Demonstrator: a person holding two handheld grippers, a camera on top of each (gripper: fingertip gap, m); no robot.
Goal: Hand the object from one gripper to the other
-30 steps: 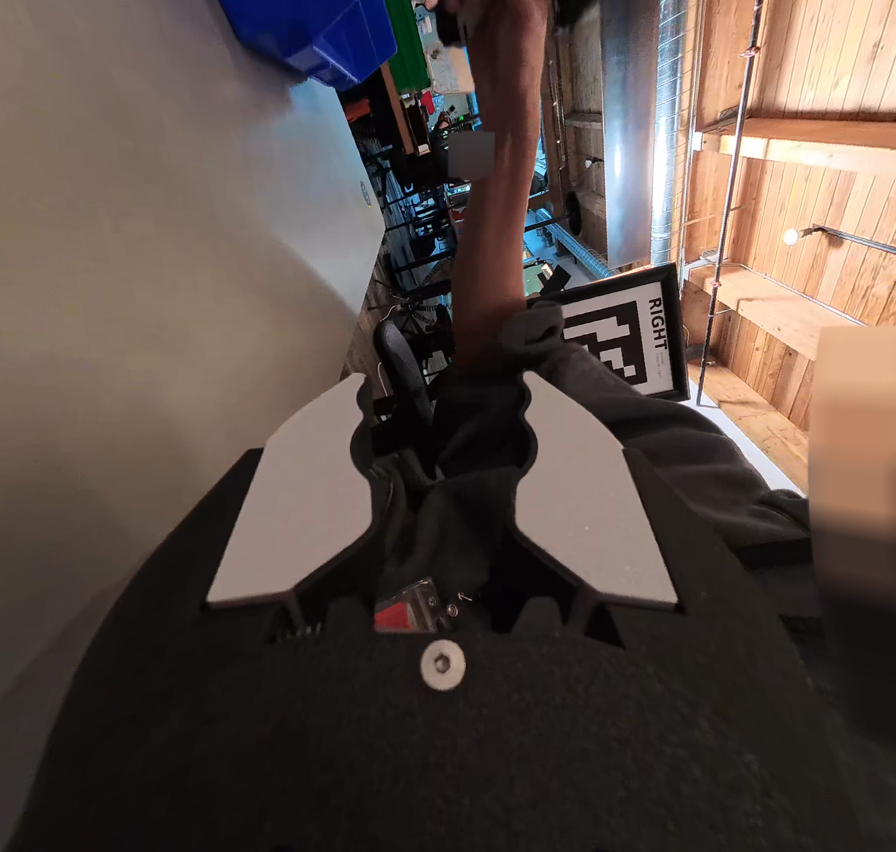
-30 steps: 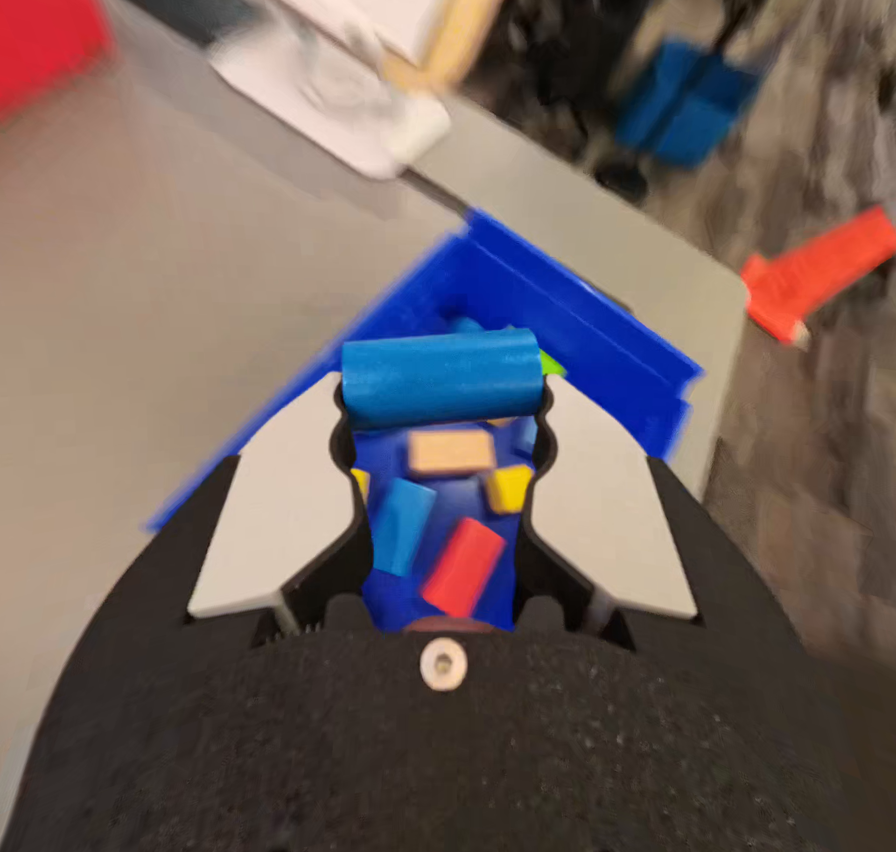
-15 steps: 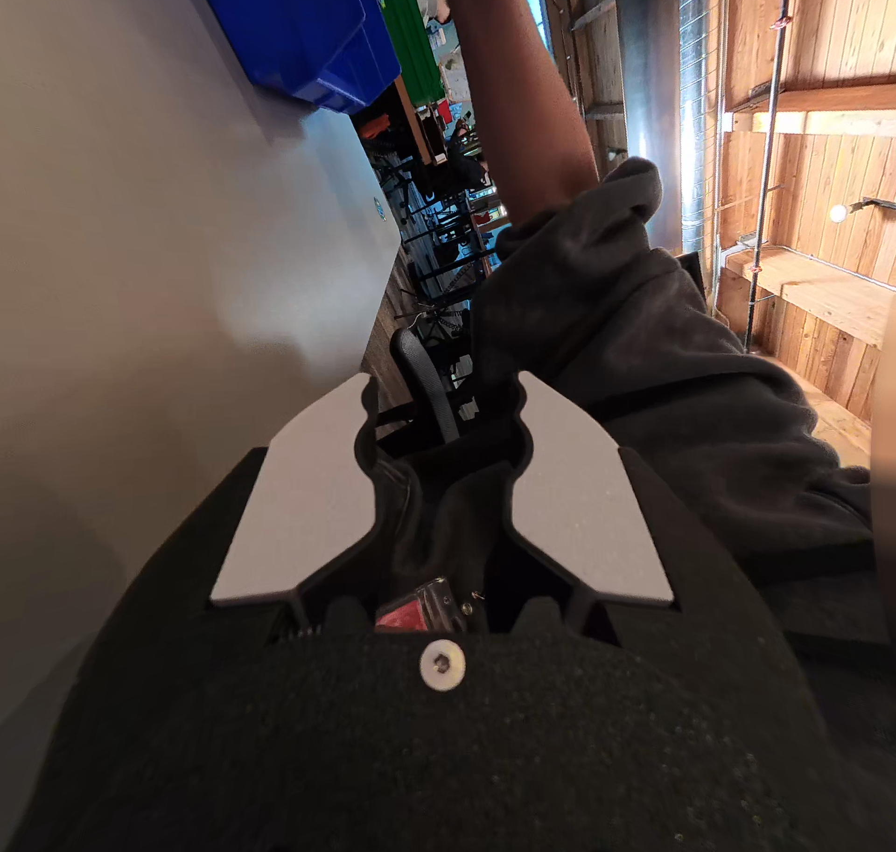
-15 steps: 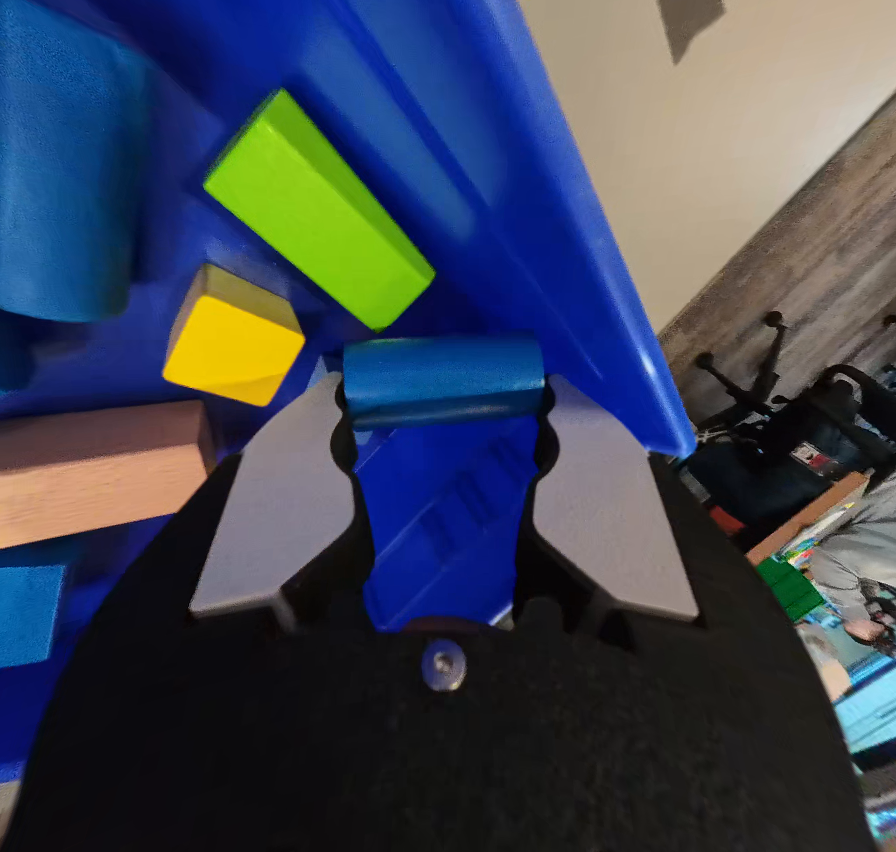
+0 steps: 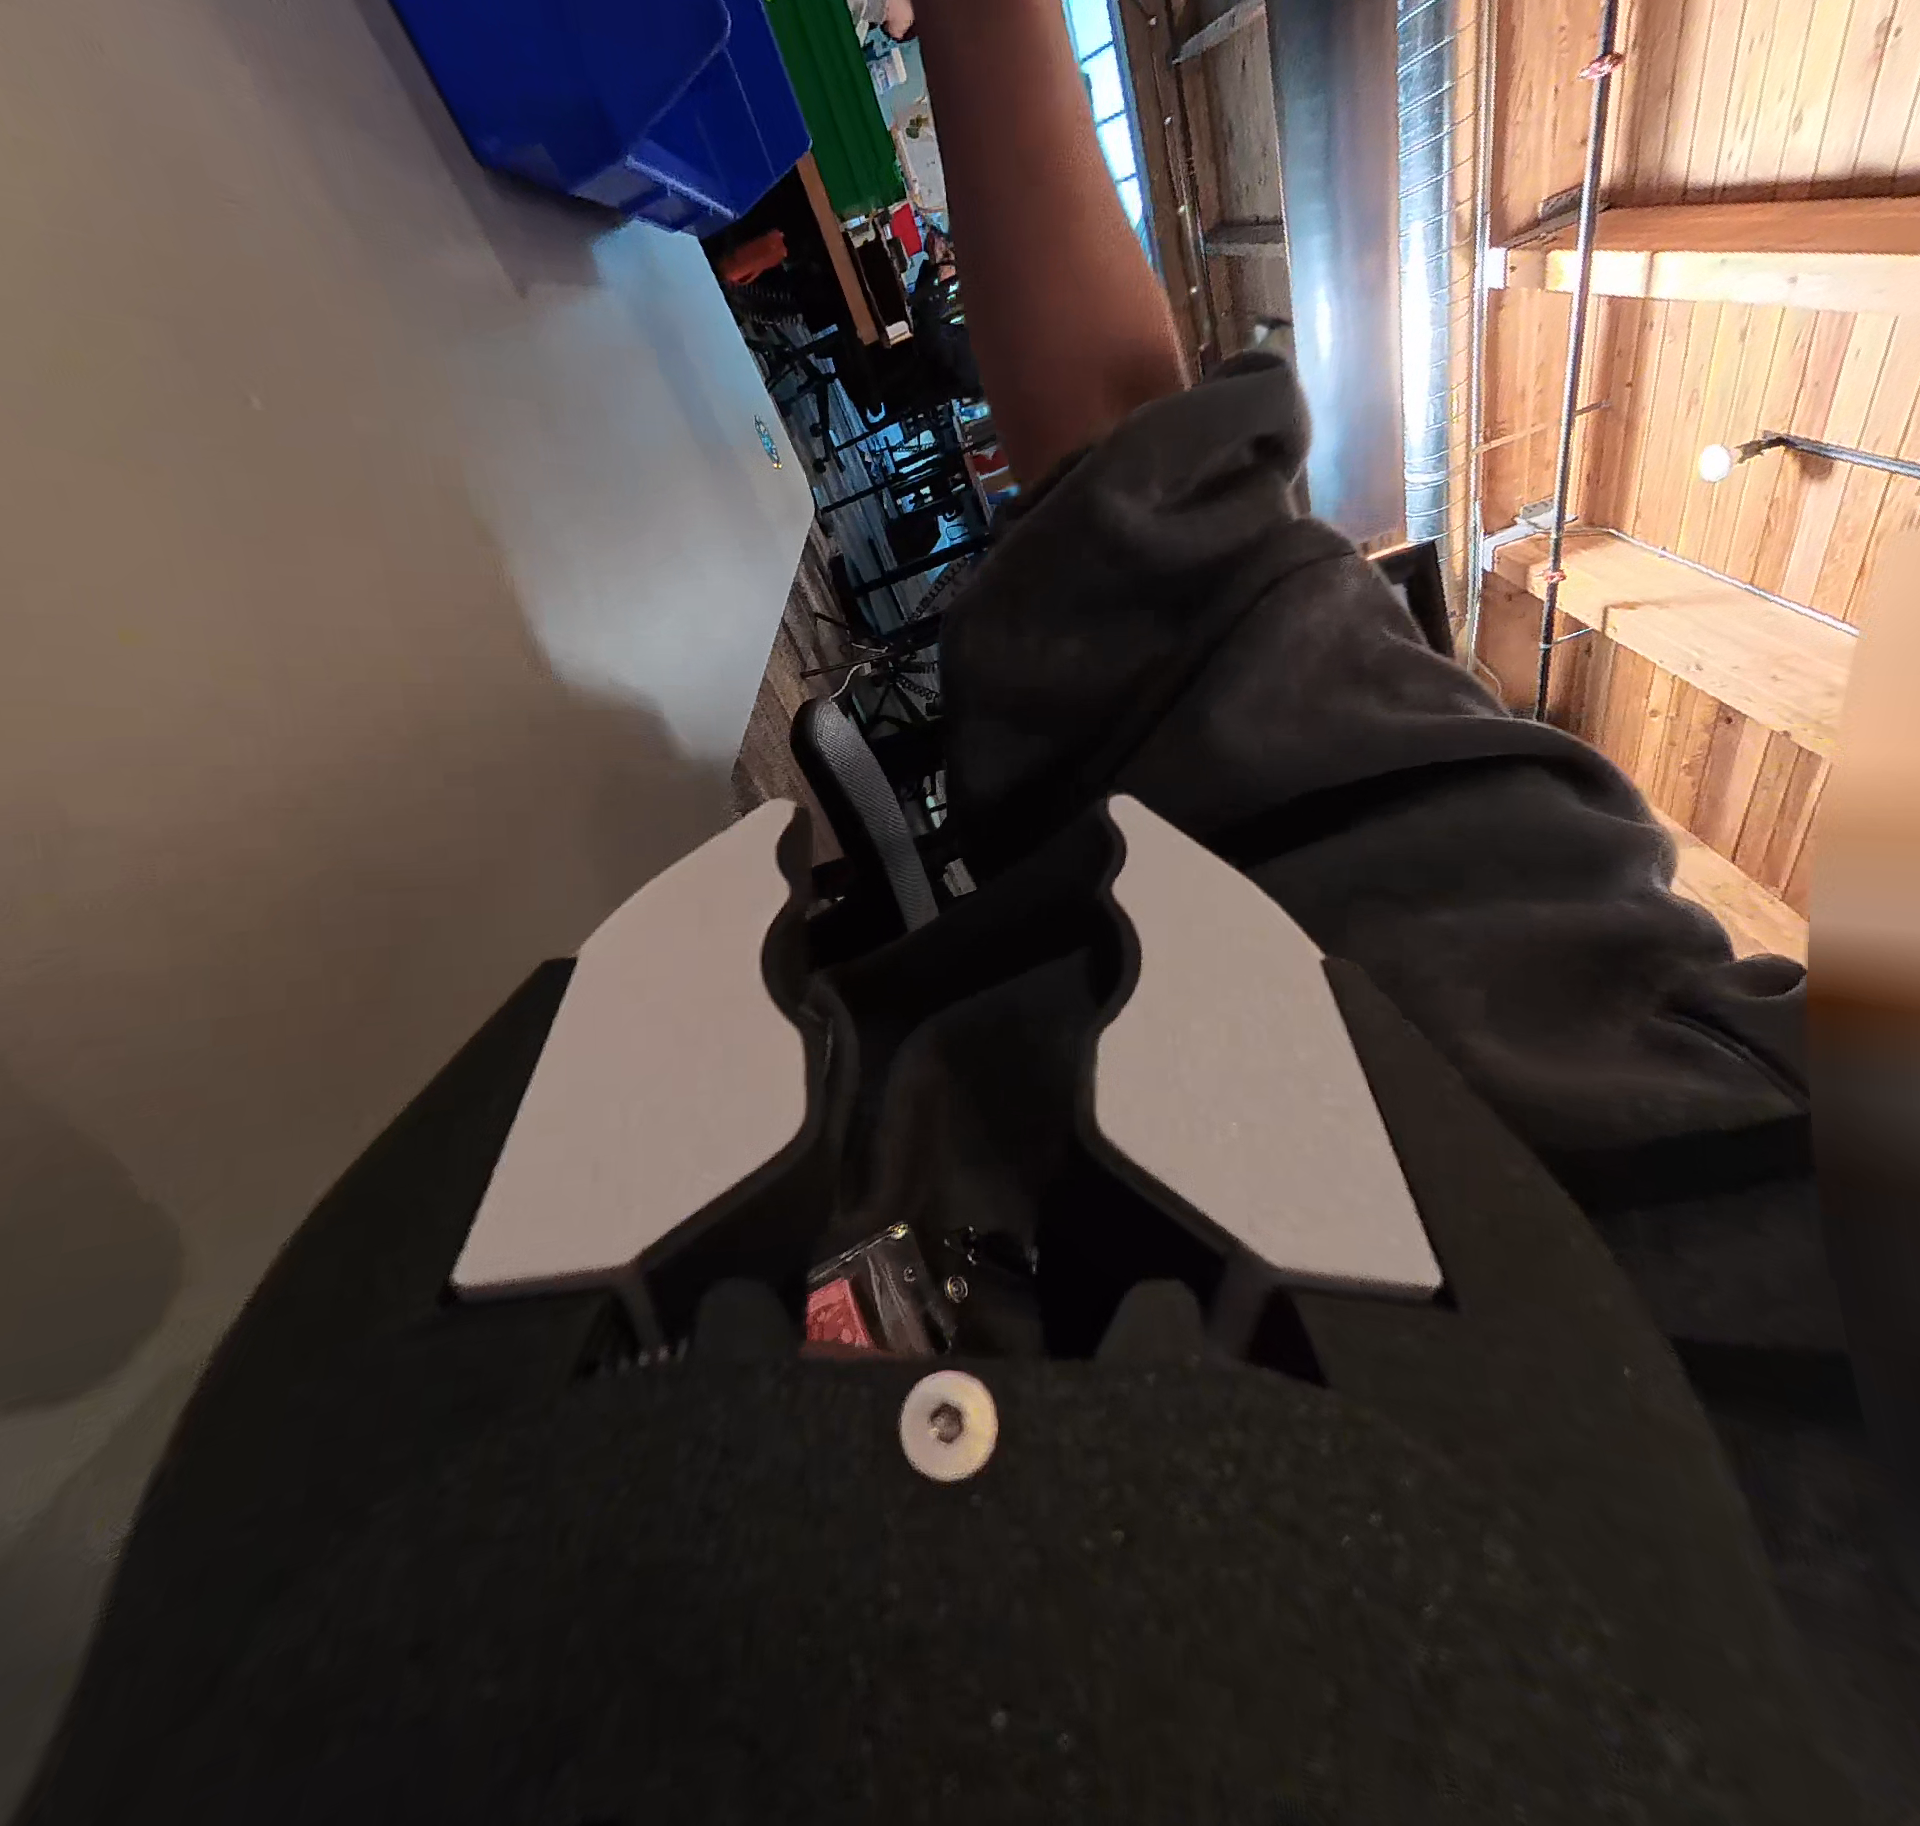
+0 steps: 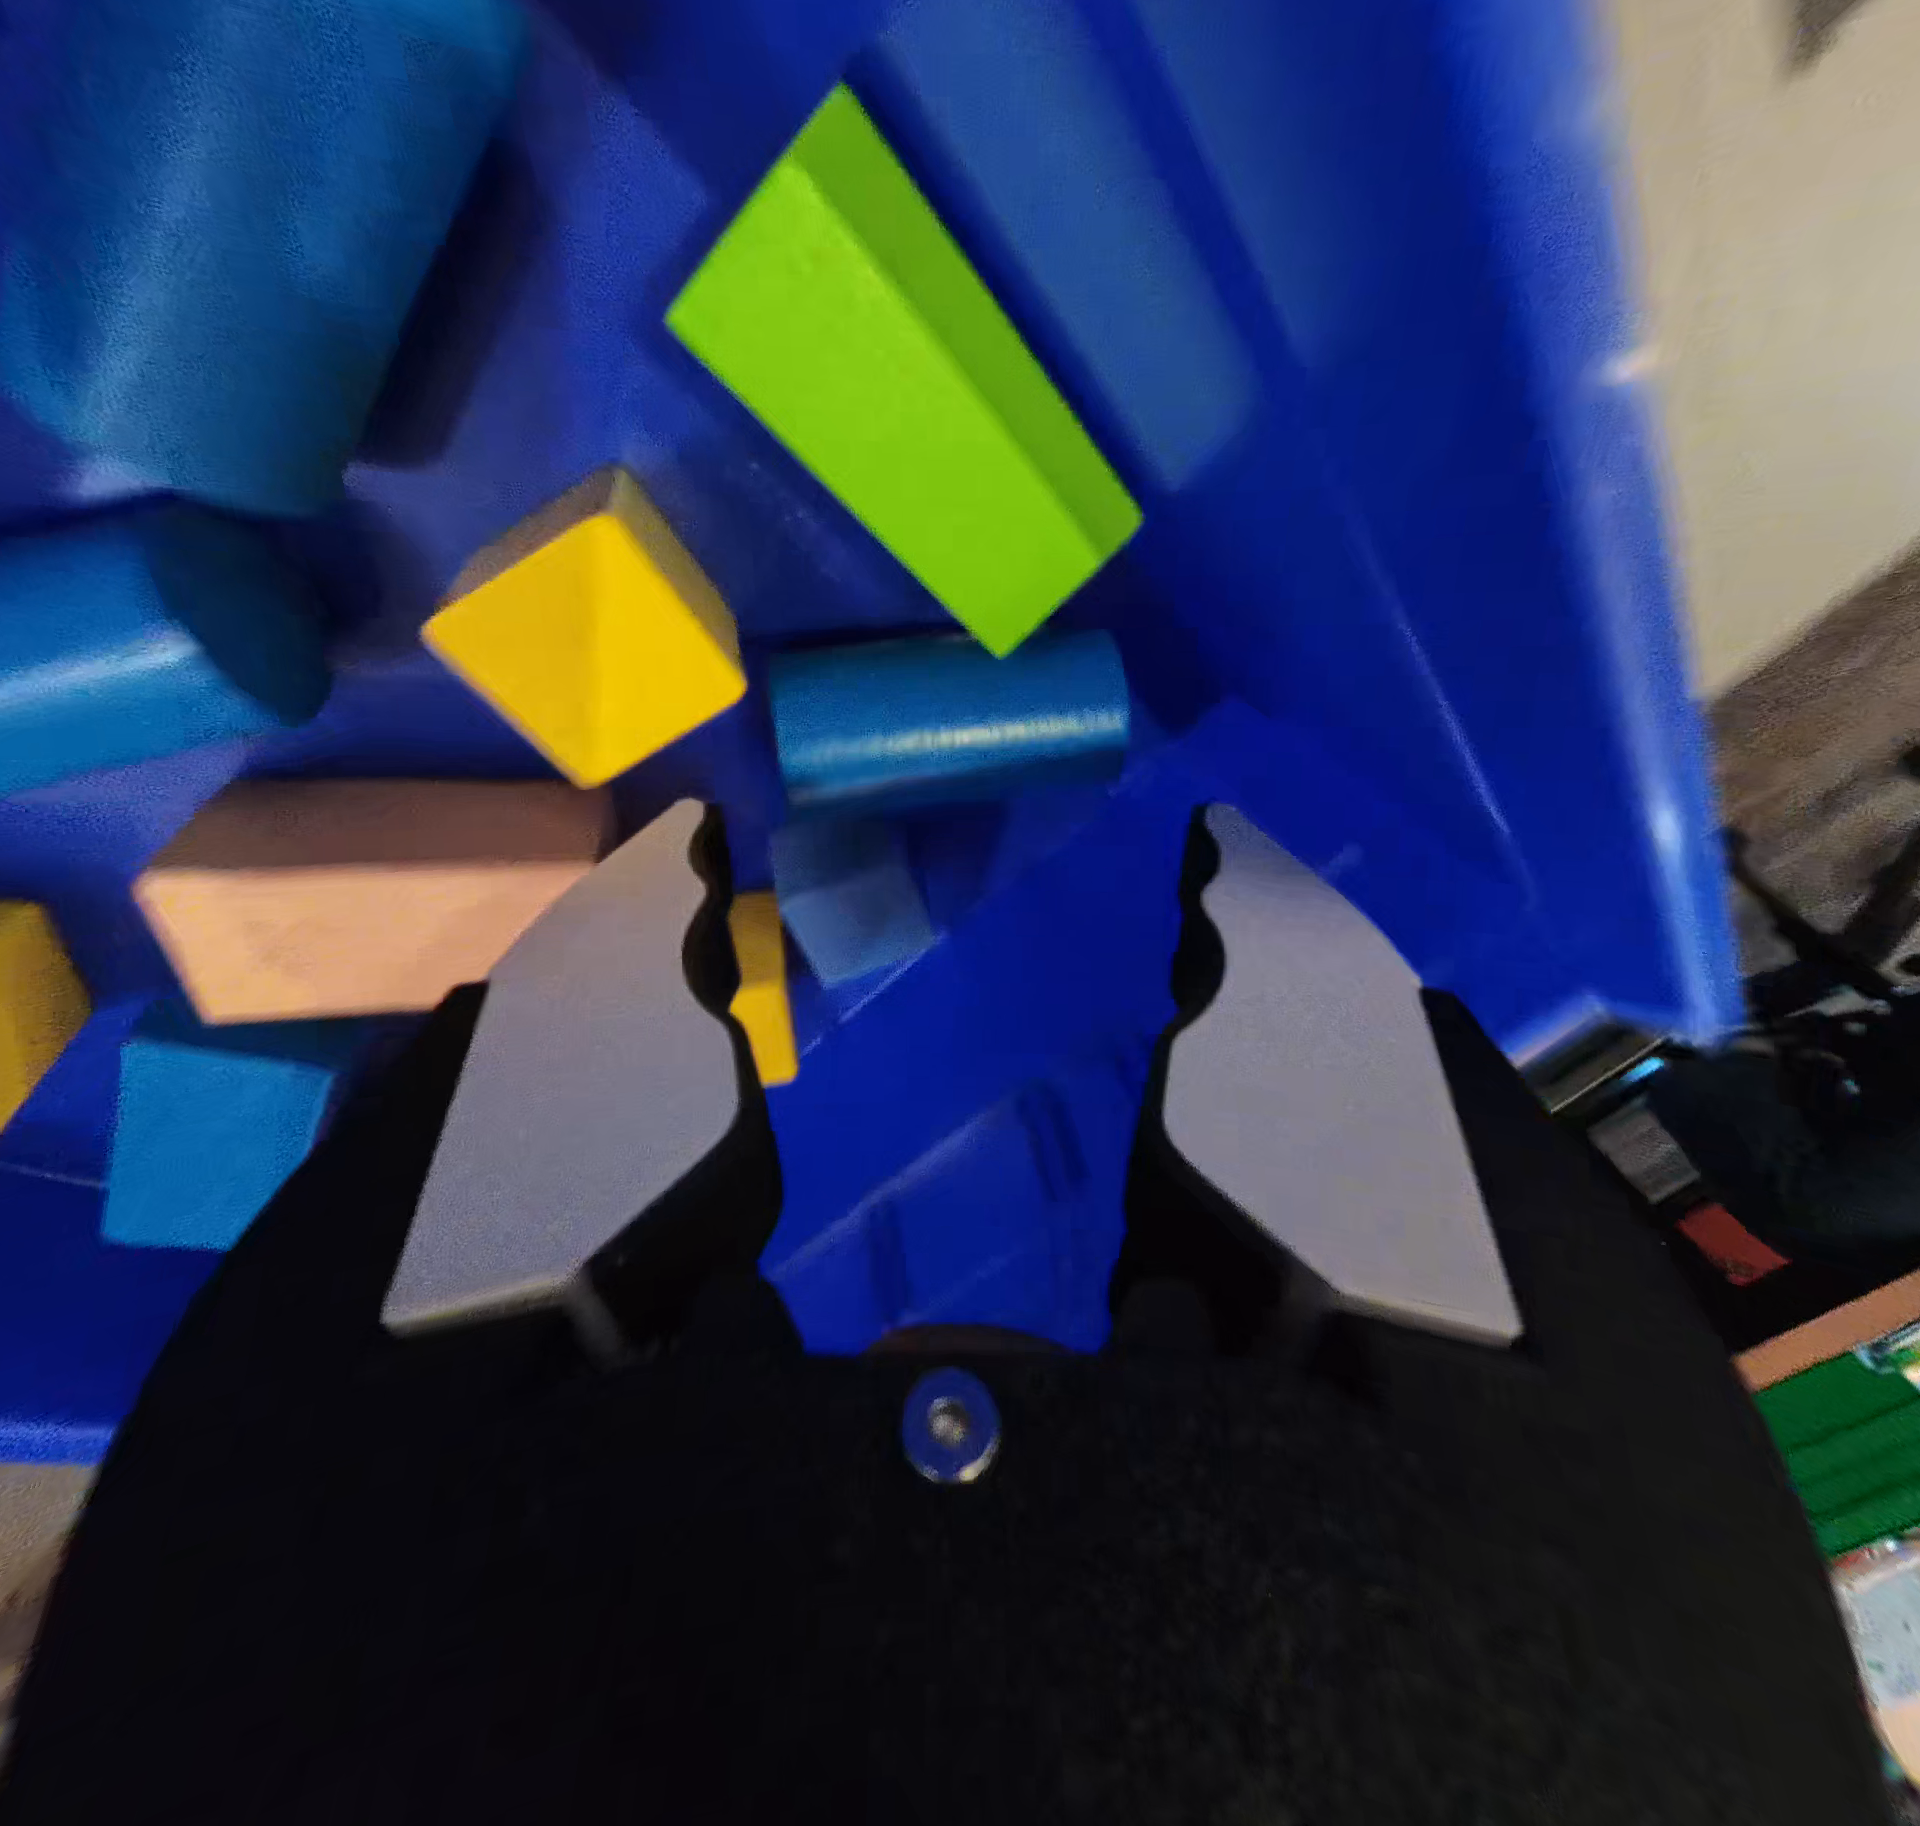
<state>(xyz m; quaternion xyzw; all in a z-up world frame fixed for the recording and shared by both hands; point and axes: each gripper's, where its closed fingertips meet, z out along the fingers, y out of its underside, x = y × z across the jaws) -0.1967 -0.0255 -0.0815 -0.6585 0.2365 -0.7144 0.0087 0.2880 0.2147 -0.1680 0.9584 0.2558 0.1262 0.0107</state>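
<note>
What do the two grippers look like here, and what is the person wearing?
Both grippers match: the left gripper and right gripper each have a black textured body, two flat grey fingers with wavy black inner edges, and one pale round screw at the base. The person's dark grey sleeve is pushed up the arm.

A workshop-like office: timber plank walls (image 5: 1714, 62), metal duct (image 5: 1335, 218), office chairs (image 5: 873, 820) (cluttered desks beyond) by the counter (image 5: 312, 529).

glossy plastic blue bin (image 6: 1403, 426), matt painted wooden blocks (image 6: 894, 374), wood-plank wall (image 5: 1714, 62).
</note>
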